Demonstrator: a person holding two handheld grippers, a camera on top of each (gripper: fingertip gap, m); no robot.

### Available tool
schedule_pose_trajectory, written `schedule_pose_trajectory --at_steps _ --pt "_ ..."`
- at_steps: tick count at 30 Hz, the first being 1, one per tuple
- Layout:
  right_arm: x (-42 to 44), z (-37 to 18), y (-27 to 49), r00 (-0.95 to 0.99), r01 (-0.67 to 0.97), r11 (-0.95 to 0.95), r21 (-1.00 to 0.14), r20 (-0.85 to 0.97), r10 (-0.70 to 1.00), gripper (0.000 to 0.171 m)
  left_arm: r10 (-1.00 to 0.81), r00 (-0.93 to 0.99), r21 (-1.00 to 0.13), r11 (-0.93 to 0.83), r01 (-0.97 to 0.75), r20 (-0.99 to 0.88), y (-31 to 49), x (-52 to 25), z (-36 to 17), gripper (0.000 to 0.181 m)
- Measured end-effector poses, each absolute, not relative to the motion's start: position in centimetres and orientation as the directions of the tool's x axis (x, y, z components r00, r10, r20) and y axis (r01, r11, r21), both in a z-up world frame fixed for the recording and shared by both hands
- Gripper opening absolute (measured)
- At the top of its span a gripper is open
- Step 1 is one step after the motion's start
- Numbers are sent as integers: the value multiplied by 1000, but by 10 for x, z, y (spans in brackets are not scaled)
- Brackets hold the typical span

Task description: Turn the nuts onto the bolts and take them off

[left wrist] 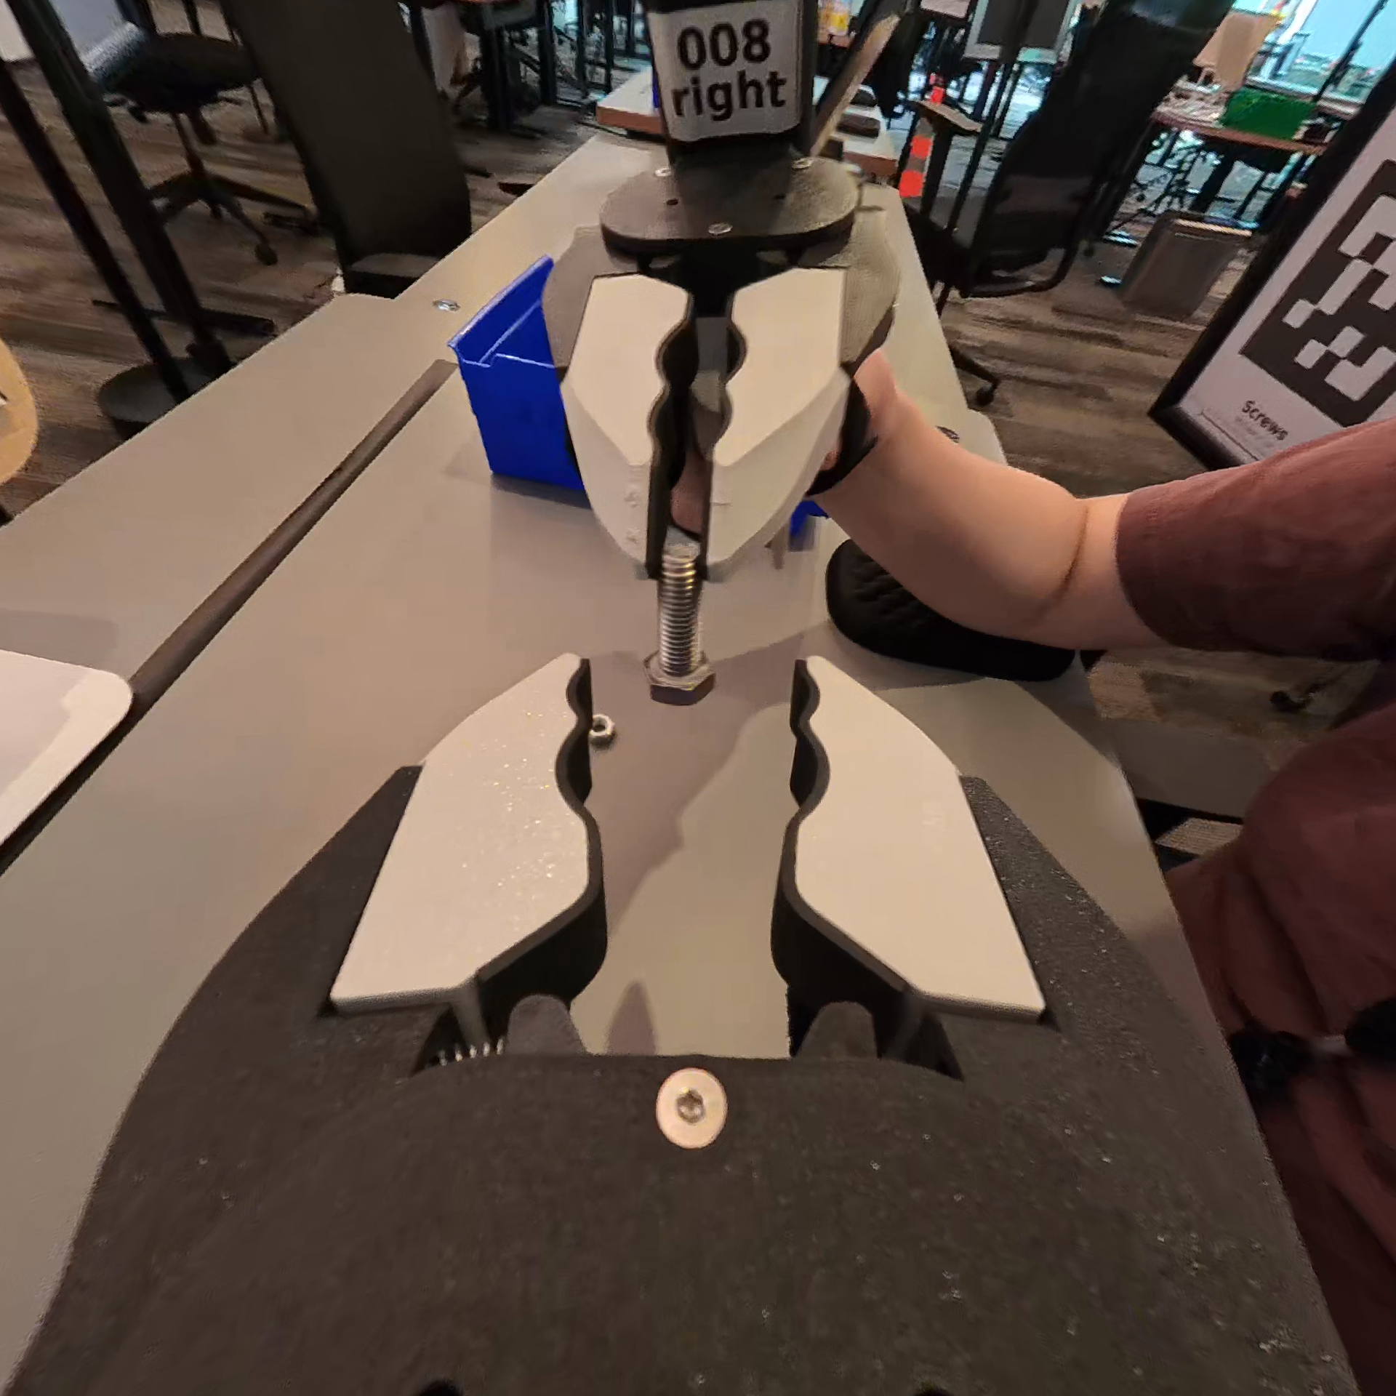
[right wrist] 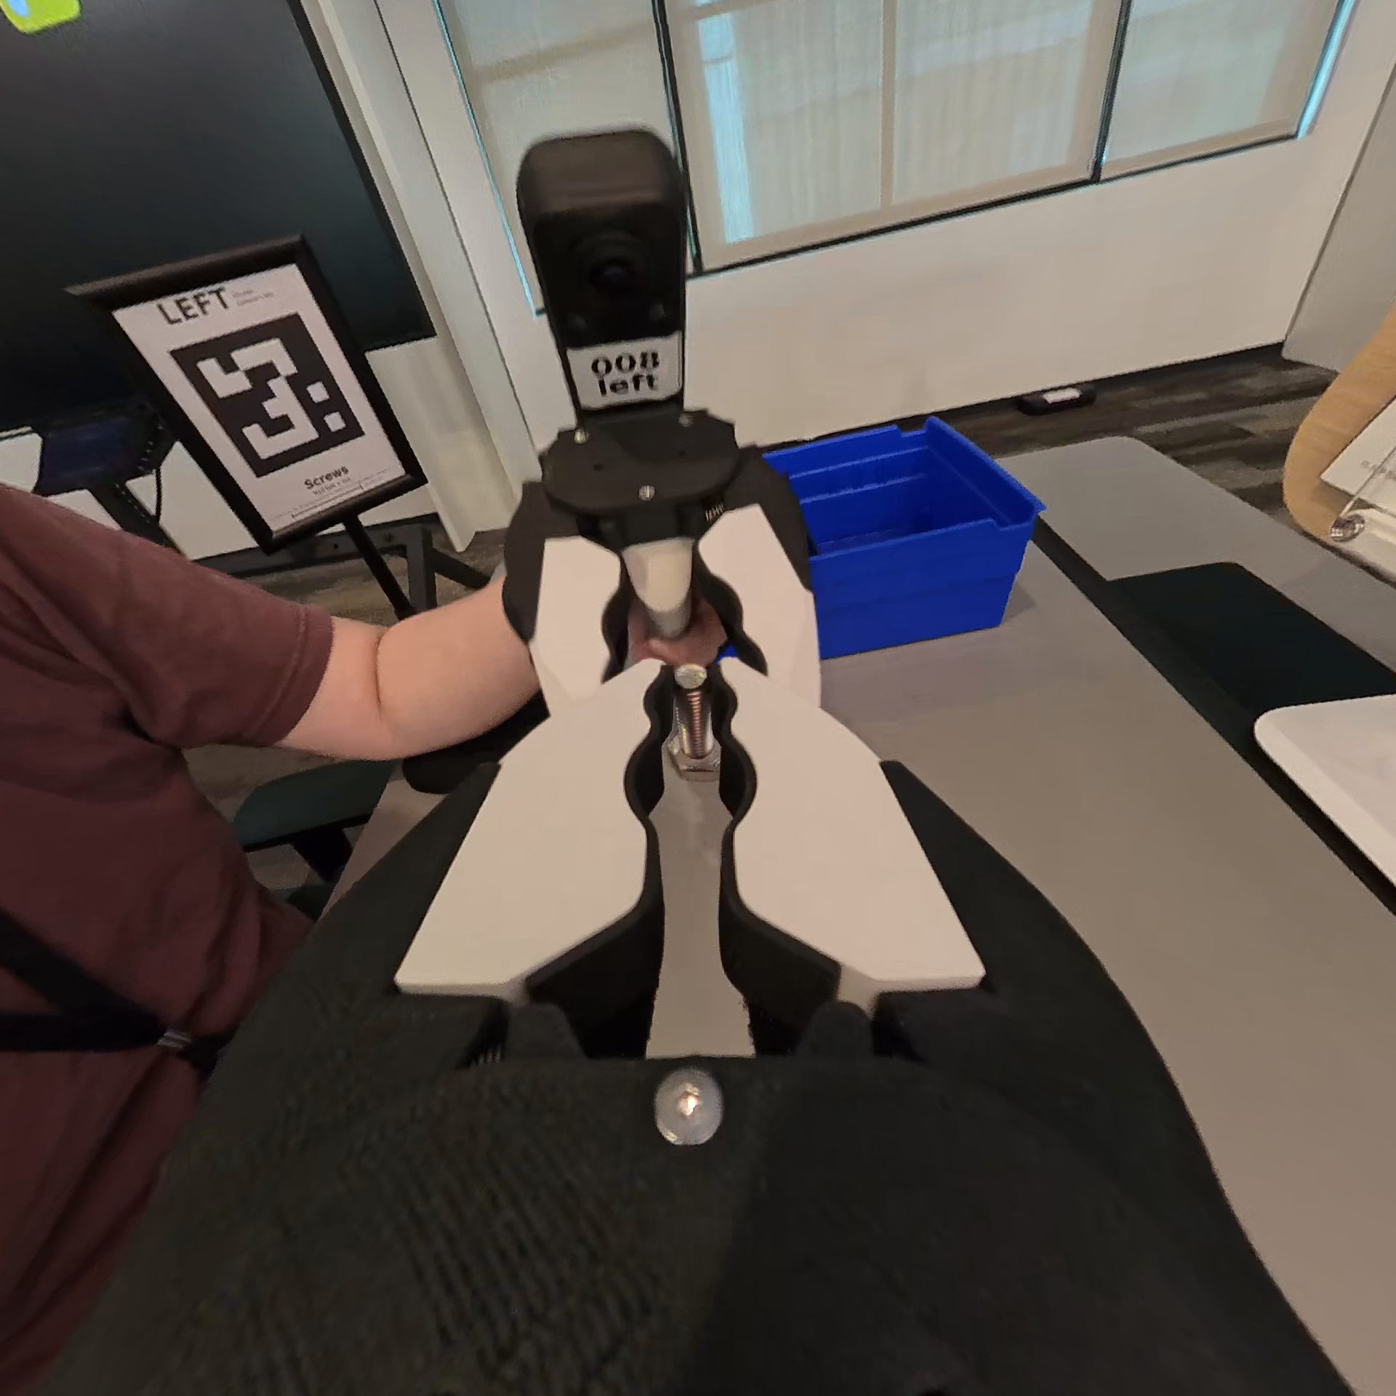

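Right fingers [left wrist: 677, 563] pinch upright bolt [left wrist: 678, 616] tip; left fingers [left wrist: 687, 684] wide. Loose nut [left wrist: 601, 730] nearby; bolt may tip if grip slips.

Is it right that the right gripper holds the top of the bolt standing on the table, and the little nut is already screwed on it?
Not quite. The left wrist view shows the small nut lying loose on the table beside the bolt. The right gripper does hold the bolt's top.

White tags on tongs [left wrist: 678, 563], framed marker sign [right wrist: 260, 393]
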State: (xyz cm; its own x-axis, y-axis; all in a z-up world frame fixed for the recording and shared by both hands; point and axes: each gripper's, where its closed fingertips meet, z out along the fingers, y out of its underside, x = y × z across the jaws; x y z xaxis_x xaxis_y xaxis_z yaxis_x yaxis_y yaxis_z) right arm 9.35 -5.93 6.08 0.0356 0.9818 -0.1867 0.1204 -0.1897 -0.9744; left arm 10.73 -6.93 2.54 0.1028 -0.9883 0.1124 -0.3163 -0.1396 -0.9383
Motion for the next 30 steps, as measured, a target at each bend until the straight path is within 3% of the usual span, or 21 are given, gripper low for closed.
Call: schedule_pose_trajectory --at_steps 10,30 --pt "96 77 -52 152 54 -83 -995 -74 986 10 -925 357 -971 50 -233 -133 -43 126 31 31" --pt "95 76 -53 135 50 -82 -995 -74 988 10 -937 338 -977 18 -211 -90 -44 127 31 14"
